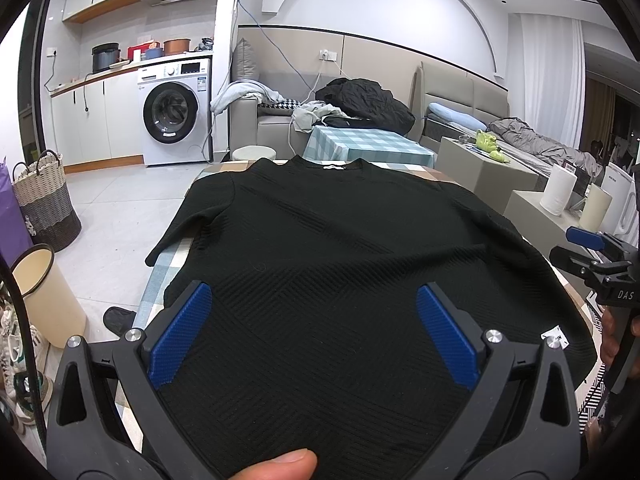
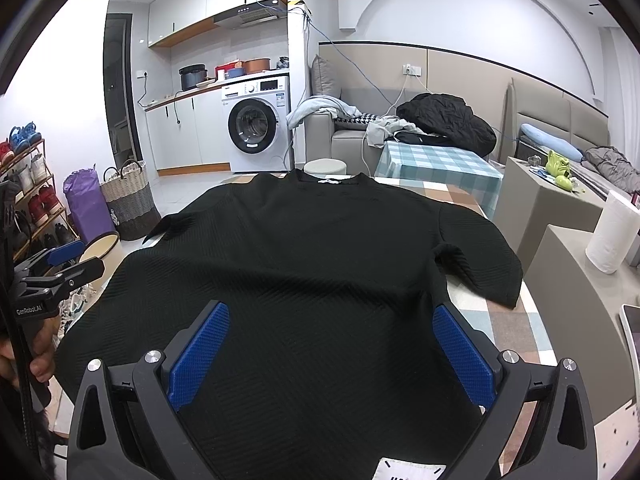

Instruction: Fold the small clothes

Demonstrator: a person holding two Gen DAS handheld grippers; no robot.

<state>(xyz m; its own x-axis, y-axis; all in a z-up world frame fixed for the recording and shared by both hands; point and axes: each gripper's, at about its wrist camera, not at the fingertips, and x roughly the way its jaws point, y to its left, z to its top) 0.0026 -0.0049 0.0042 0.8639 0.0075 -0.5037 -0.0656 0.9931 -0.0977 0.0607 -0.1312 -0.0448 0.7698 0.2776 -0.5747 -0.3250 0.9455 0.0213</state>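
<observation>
A black ribbed short-sleeved top (image 1: 328,248) lies spread flat on a checked tablecloth (image 1: 172,264), collar at the far end. It fills the right wrist view too (image 2: 304,264). My left gripper (image 1: 314,300) is open, its blue pads wide apart above the hem area. My right gripper (image 2: 331,320) is open above the hem near the right sleeve (image 2: 480,272). Each gripper shows at the edge of the other's view: the right one (image 1: 588,248), the left one (image 2: 60,260). A white label (image 2: 408,470) lies at the hem.
A cream bin (image 1: 44,296) and woven basket (image 1: 44,204) stand on the floor to the left. A shoe rack (image 2: 28,200) stands at far left. Paper towel rolls (image 2: 612,236) sit on grey blocks to the right. A second checked table (image 2: 436,164) and sofa lie beyond.
</observation>
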